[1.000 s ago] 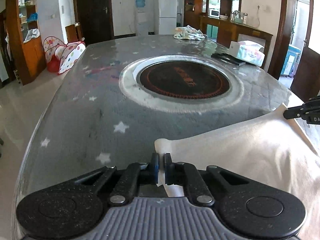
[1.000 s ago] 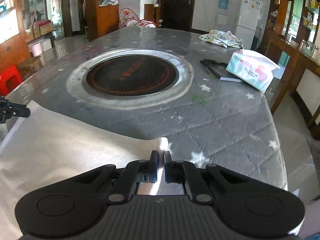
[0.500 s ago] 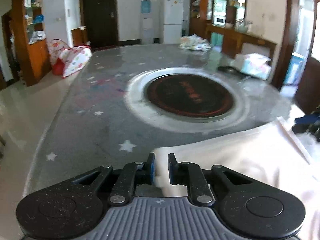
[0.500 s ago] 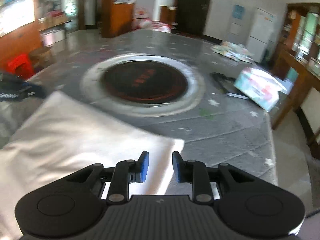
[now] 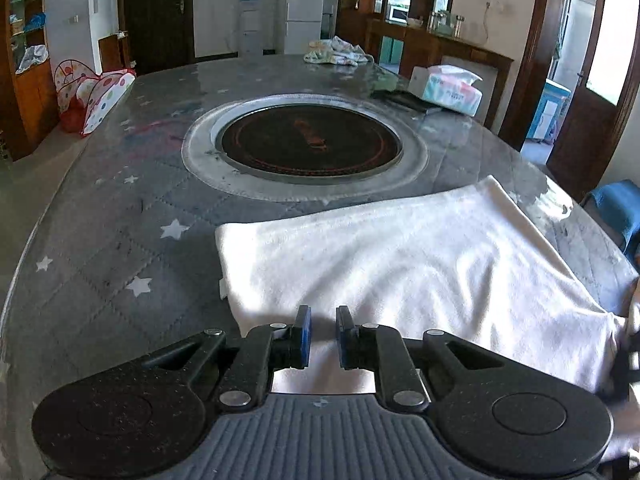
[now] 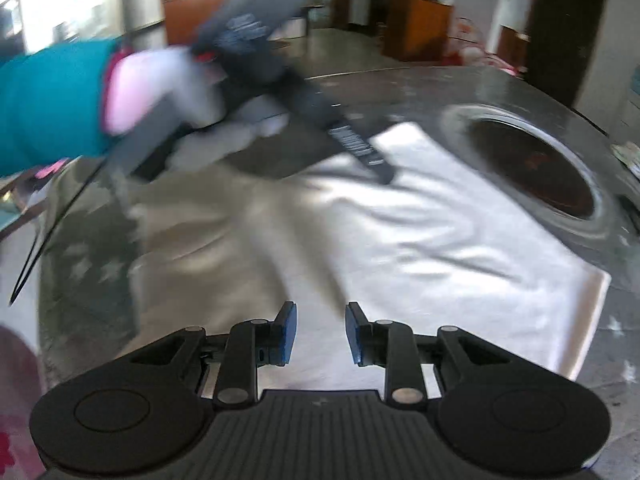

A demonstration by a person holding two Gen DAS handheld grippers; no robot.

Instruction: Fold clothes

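Note:
A white garment point(image 5: 400, 256) lies flat and folded on the grey star-patterned table cover point(image 5: 120, 240). It also shows in the right wrist view point(image 6: 400, 232). My left gripper point(image 5: 323, 336) is open and empty, just above the garment's near edge. My right gripper point(image 6: 320, 332) is open and empty, over the garment, turned toward the left side. The left gripper's body and the gloved hand point(image 6: 172, 92) holding it appear blurred in the right wrist view.
A round dark hotplate point(image 5: 308, 142) with a silver rim sits in the table's middle. A tissue box point(image 5: 450, 90) and a dark flat object point(image 5: 404, 98) lie far right. A crumpled cloth point(image 5: 336, 52) lies at the far end. The table's edge runs along the left.
Both grippers have opened and let go of the garment's corners. The garment now lies flat on the table. The right gripper has swung left and pulled back.

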